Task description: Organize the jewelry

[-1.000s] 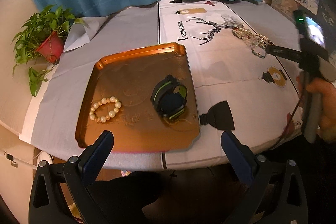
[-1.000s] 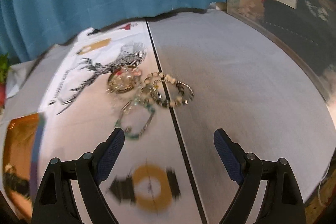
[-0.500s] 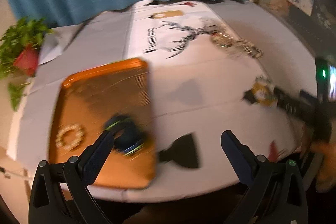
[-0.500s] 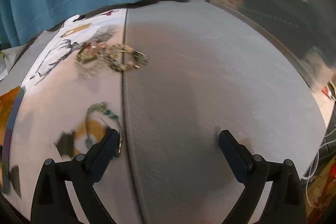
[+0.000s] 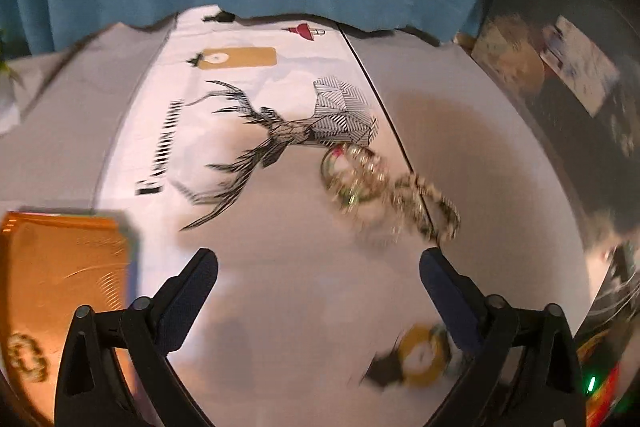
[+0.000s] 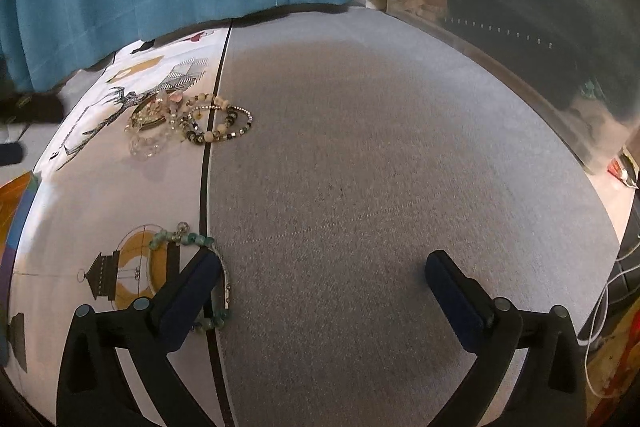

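orange tray holds pearl bracelet.

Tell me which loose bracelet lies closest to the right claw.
The turquoise-beaded bracelet, lying alone beside the right claw, partly behind its left finger. The other bracelets sit heaped far back near the deer print.

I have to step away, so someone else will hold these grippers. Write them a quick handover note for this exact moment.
Left gripper: open, empty, over bare cloth short of the bracelet pile.
Right gripper: jaws just opened wide, nothing between them; the turquoise bead bracelet lies on the tablecloth at its left finger.
Done: a pearl bracelet sits in the orange tray.
Left: the turquoise bracelet and the tangled pile still need to go into the tray.
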`<state>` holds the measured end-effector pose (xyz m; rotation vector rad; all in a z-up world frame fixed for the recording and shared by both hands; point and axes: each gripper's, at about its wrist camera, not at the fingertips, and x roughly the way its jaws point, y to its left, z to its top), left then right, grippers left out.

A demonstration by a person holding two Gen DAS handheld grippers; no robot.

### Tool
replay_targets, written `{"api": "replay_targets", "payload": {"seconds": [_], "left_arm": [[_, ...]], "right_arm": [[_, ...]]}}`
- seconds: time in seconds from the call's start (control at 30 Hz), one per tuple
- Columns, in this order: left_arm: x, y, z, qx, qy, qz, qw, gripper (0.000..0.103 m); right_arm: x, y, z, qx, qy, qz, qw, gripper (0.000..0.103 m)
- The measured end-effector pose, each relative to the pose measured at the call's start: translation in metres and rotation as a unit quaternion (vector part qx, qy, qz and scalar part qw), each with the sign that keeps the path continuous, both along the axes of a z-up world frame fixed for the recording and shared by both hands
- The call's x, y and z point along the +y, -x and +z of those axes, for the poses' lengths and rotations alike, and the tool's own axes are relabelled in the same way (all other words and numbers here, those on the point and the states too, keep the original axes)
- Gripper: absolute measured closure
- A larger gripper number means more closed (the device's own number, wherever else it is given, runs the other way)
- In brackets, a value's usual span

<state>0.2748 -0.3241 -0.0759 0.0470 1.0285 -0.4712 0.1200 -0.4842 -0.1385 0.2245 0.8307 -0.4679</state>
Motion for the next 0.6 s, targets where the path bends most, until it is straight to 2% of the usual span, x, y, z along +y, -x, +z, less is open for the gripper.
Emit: {"api": "replay_targets", "payload": {"seconds": [0.07,0.4,0.47,0.53,0.6], "left_arm": [[-0.006,-0.013,-0.007,0.016,0.003,0.007,0.9999,0.014],[-0.036,-0.051,-0.007,0.037,0.027,-0.007,0.9989,0.017],[-0.049,-0.059,-0.005,0.04,0.02,-0.02,0.9988,0.038],[-0.06,-0.067,-0.007,0.05,0.013,-0.032,0.9982,0.043],[-0.068,-0.073,-0.012,0.058,0.005,-0.035,0.9977,0.043]], "right_arm": [[0.0,-0.001,0.0,-0.003,0.001,-0.001,1.0,0.0],[-0.002,-0.001,0.0,-0.008,0.001,-0.003,1.0,0.0],[-0.002,-0.001,0.001,-0.009,0.0,-0.003,1.0,0.0],[-0.003,-0.001,0.001,-0.012,-0.003,-0.004,1.0,0.0],[-0.004,-0.002,0.002,-0.015,-0.008,-0.005,1.0,0.0]]}}
